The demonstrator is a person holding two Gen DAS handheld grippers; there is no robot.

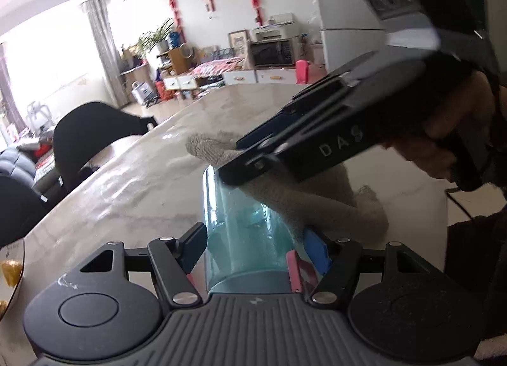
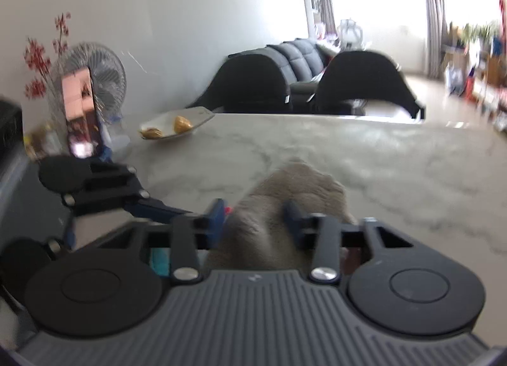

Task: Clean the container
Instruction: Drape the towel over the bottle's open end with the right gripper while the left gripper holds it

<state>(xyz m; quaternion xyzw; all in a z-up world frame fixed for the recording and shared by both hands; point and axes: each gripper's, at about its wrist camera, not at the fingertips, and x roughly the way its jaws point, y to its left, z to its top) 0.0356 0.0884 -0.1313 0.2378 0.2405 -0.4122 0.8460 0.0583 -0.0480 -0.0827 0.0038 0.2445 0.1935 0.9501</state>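
A clear blue-tinted container (image 1: 244, 233) lies tilted between the fingers of my left gripper (image 1: 253, 248), which is shut on it and holds it above the marble table (image 1: 126, 182). My right gripper (image 1: 250, 150) comes in from the upper right, shut on a beige cloth (image 1: 317, 207) that drapes over the container's open rim. In the right wrist view the cloth (image 2: 279, 207) is pinched in my right gripper (image 2: 253, 214). A sliver of the container (image 2: 158, 260) shows at lower left, next to the left gripper (image 2: 104, 195).
A plate (image 2: 202, 117) with golden wrapped sweets sits at the table's far left corner. A small fan (image 2: 104, 80) and a phone (image 2: 80, 112) stand beside it. Black chairs (image 2: 364, 80) line the table's far edge. A sofa (image 2: 298, 52) is behind them.
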